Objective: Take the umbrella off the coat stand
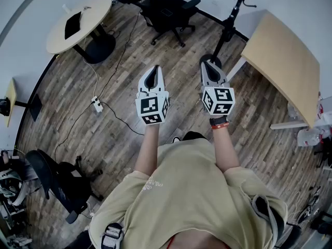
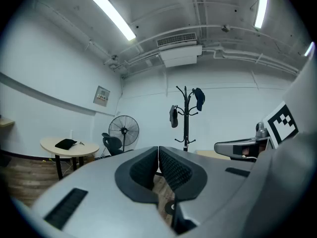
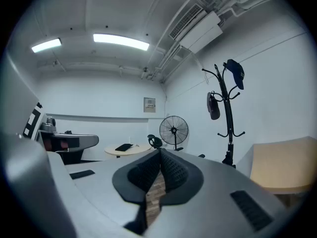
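The black coat stand (image 2: 185, 118) rises against the far wall, some way ahead of both grippers. A dark folded umbrella (image 2: 174, 116) hangs from a hook on the stand's left side, and a dark blue item (image 2: 198, 98) sits on an upper hook. The right gripper view shows the same stand (image 3: 228, 118), umbrella (image 3: 213, 105) and blue item (image 3: 235, 73). In the head view the stand (image 1: 236, 9) is at the upper right. My left gripper (image 1: 153, 69) and right gripper (image 1: 207, 64) are held level side by side, both shut and empty, well short of the stand.
A rectangular wooden table (image 1: 282, 61) stands right of the coat stand. A round table (image 1: 78, 22) with a dark item is at the far left. Office chairs (image 1: 166, 9) and a floor fan (image 2: 124, 129) stand by the back wall. A cable and power strip (image 1: 97, 104) lie on the floor.
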Available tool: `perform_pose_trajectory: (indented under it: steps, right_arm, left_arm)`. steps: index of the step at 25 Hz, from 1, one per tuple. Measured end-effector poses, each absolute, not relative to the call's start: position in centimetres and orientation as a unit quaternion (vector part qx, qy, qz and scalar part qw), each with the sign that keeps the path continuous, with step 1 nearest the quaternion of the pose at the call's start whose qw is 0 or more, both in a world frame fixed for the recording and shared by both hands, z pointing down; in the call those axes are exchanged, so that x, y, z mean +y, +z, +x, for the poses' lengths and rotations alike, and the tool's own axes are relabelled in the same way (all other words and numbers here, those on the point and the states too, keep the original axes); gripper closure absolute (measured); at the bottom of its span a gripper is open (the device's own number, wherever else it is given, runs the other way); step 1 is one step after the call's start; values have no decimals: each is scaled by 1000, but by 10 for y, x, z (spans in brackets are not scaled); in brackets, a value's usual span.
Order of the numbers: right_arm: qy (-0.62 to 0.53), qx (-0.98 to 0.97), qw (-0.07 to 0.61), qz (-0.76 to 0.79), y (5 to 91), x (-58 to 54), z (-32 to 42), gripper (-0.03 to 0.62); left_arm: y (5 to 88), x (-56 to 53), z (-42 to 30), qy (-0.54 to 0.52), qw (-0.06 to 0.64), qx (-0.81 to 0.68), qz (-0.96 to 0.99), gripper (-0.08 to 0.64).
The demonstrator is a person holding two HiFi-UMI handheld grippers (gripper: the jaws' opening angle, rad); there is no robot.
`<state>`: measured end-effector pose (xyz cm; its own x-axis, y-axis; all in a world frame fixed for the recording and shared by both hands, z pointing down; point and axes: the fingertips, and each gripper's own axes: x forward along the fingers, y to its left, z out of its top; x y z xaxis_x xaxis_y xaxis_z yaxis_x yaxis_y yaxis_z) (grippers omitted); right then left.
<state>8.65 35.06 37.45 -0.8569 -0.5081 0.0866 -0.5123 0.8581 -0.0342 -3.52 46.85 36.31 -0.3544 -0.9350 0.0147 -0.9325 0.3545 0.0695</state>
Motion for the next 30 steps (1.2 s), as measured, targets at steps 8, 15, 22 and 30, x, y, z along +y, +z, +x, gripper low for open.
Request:
perform_pose_trajectory:
  steps: [8, 15, 22, 30]
  right_arm:
    - [45, -962, 40, 267, 392, 351, 61, 577]
    - [68, -960, 36, 271, 397, 304, 25, 577]
    - [81, -956, 32, 279, 391, 232, 0, 577]
    - [84, -949, 21, 302, 370, 144, -13, 577]
  left_arm:
    - [380, 454, -60, -11, 34, -816, 577, 535]
    - [394, 403, -84, -10, 51, -800, 598, 535]
    - [378, 319, -105, -2, 44, -784, 619, 535]
    - [358, 221, -114, 5, 39, -757, 652, 535]
